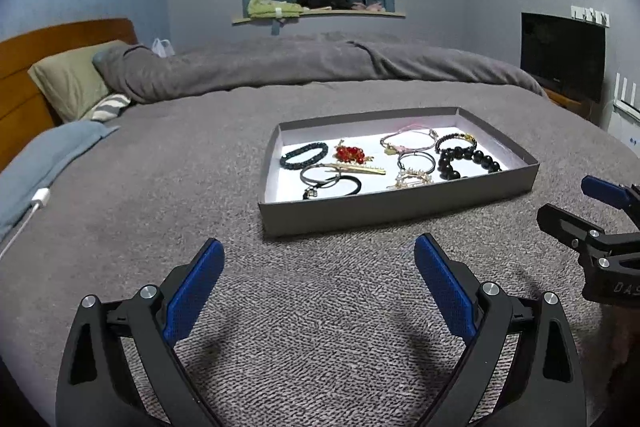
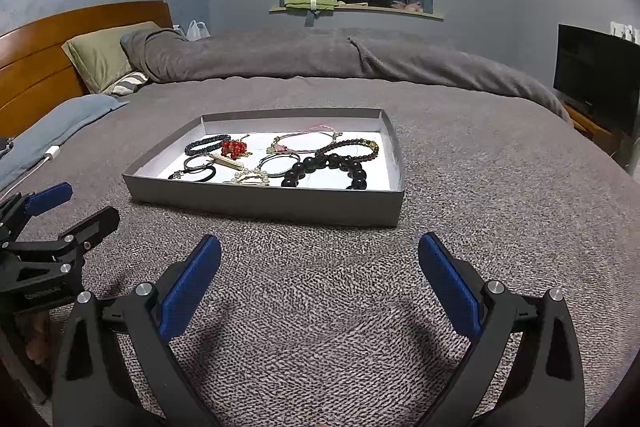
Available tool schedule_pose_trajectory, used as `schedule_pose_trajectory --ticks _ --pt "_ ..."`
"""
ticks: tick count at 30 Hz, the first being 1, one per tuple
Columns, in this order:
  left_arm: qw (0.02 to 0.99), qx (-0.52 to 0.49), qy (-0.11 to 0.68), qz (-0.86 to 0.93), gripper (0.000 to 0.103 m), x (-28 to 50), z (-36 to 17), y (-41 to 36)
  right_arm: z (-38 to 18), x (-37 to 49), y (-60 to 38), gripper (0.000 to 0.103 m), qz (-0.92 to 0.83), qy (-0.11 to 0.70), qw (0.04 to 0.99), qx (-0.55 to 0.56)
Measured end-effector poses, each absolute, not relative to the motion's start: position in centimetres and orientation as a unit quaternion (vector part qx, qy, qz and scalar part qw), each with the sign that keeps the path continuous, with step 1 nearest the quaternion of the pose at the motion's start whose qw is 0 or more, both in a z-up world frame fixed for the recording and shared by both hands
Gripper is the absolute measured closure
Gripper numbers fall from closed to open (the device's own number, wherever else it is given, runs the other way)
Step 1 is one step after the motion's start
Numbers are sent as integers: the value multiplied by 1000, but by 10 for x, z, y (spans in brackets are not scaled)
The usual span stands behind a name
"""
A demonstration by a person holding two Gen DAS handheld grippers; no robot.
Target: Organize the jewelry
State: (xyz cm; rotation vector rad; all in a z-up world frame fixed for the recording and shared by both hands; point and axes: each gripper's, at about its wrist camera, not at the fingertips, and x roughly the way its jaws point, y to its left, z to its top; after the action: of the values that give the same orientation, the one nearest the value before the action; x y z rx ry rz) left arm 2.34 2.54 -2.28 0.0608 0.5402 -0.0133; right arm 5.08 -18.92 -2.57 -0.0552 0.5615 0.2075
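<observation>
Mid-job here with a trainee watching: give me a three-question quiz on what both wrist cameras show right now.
1. True or false: both the left gripper and the right gripper are open and hold nothing.
2. Multiple choice: the shallow grey cardboard tray rests on A) a wooden desk, B) the grey knitted bedspread, C) the windowsill.
3. Short answer: which piece lies at the tray's right end, nearest the right gripper?

Key
1. True: both sets of jaws stand wide apart over the bedspread, short of the tray.
2. B.
3. The chunky bracelet of large glossy black beads, with a thinner dark beaded bracelet just behind it.
</observation>
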Motion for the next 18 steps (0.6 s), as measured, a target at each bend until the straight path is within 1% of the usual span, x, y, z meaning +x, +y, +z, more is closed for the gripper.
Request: schedule_pose_trajectory --ticks 18 --pt "960 17 281 -8 8 27 -26 30 -27 52 -188 6 100 279 955 -29"
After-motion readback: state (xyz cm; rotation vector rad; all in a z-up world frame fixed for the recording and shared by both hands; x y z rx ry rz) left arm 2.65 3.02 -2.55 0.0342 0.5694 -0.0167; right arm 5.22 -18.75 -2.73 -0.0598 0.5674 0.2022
